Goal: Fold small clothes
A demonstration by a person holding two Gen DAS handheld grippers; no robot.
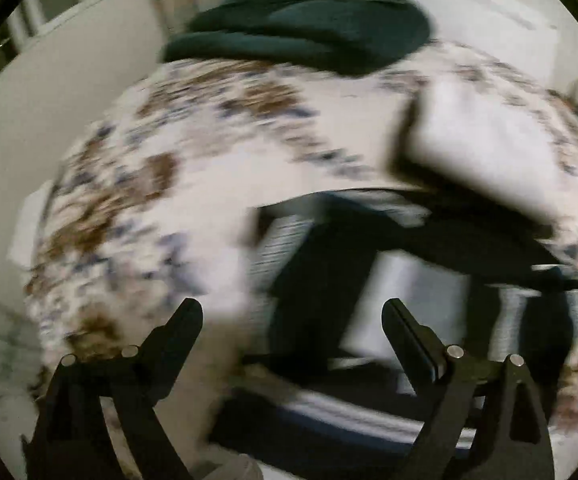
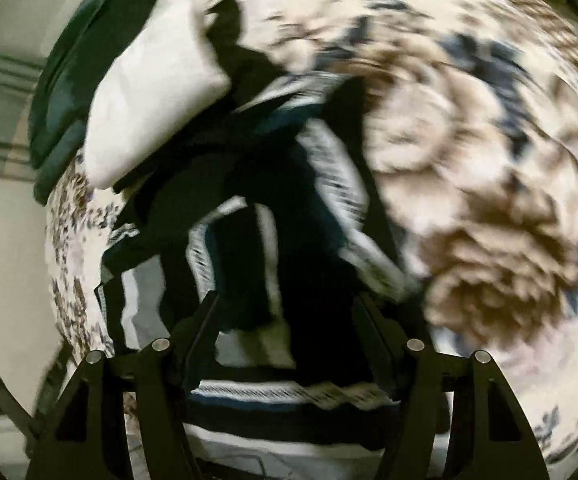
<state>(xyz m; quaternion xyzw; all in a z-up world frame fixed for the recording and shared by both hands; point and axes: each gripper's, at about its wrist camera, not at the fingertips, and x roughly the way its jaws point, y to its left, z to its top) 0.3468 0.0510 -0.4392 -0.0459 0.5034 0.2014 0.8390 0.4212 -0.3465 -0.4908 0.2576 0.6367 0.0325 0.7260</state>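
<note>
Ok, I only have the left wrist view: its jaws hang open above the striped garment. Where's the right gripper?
Observer: The right gripper is over the same striped garment, with dark cloth between its fingers.
Operator: Is it gripping?
Observer: Too blurred to tell; its jaws stand partly apart.
Operator: Anything nearer its camera?
Observer: A pale striped band of the garment runs across just below the fingers.

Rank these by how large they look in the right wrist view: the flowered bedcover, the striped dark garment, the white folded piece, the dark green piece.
1. flowered bedcover
2. striped dark garment, though it lies nearest the camera
3. white folded piece
4. dark green piece, partly hidden behind the white one, so these last two are unsure
</note>
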